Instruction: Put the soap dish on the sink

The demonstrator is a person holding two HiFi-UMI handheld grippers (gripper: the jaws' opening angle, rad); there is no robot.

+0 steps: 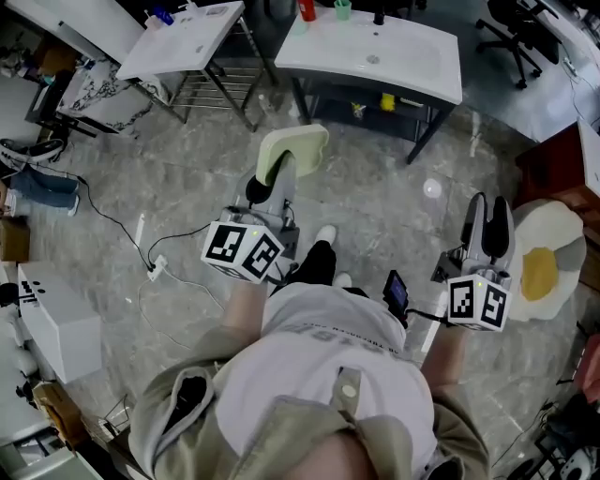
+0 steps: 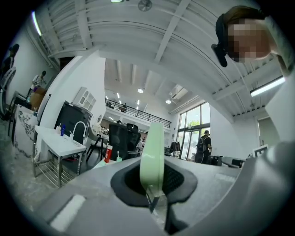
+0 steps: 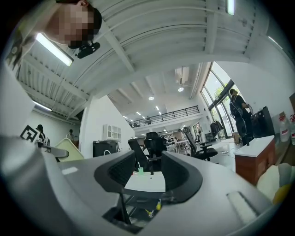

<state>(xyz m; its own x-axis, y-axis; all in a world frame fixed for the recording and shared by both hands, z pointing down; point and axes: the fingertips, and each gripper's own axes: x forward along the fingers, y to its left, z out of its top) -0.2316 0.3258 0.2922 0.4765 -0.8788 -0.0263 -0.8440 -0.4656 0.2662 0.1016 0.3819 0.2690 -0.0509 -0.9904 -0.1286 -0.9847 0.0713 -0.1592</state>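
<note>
A pale green soap dish point(image 1: 294, 148) is held out in front of me, with my left gripper point(image 1: 275, 180) shut on its near edge. In the left gripper view the dish point(image 2: 152, 154) stands edge-on between the jaws. My right gripper point(image 1: 489, 210) is off to the right over the floor, open, with nothing between its jaws. Ahead stands the white sink point(image 1: 403, 58) on a dark frame, and in the right gripper view this sink point(image 3: 145, 181) shows through the gap of the right gripper point(image 3: 147, 171). The dish point(image 3: 69, 151) also shows at that view's left.
A red bottle point(image 1: 307, 10) and a green cup point(image 1: 342, 9) stand at the sink's back edge. A second white sink table point(image 1: 183, 39) is at the far left. An egg-shaped cushion point(image 1: 546, 262) lies on the floor right of me, beside a brown cabinet point(image 1: 555, 157). Cables trail at the left.
</note>
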